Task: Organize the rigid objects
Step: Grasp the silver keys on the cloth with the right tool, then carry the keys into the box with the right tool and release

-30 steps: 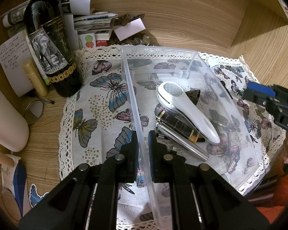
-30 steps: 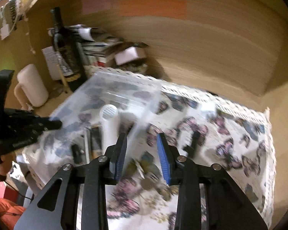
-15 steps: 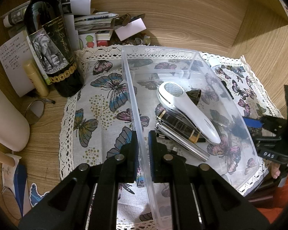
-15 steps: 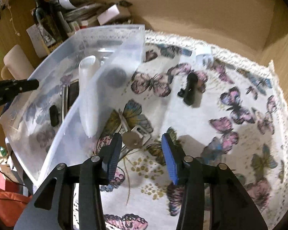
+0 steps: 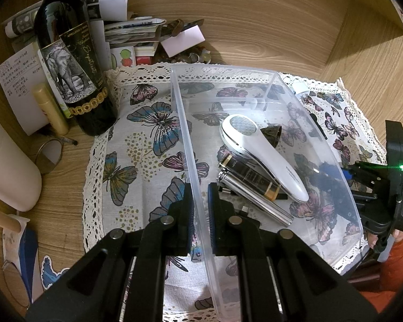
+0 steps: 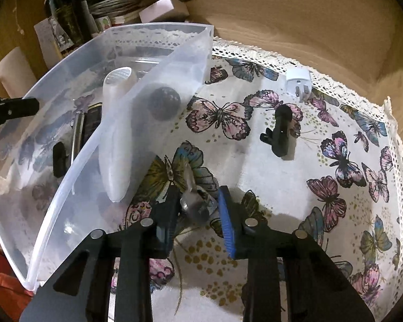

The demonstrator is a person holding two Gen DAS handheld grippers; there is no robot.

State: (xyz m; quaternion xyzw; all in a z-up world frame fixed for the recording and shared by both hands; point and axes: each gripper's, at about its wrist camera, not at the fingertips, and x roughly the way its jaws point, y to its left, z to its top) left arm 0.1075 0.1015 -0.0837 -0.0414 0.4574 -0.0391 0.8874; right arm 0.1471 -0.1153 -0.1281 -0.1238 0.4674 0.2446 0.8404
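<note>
Sorting is partly done; several items are already held in the clear bin (image 5: 268,80), whose wall is pinched by the left gripper (image 5: 200,201); a small metal piece (image 6: 198,204) near the cloth's (image 6: 282,174) front edge has just been closed on by the right gripper (image 6: 198,209); a black clip (image 6: 280,136) and white plug (image 6: 298,80) are left.

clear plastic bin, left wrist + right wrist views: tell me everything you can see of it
The clear plastic bin is a translucent, thin-walled rectangular tub with no lid, sitting upright on the butterfly cloth. The left gripper is shut on its near side wall, one finger inside and one outside. Inside lie a white handheld device, a dark gold-banded tube, a silver cylinder and a small black cap. The right gripper works just outside its other long wall.
</note>
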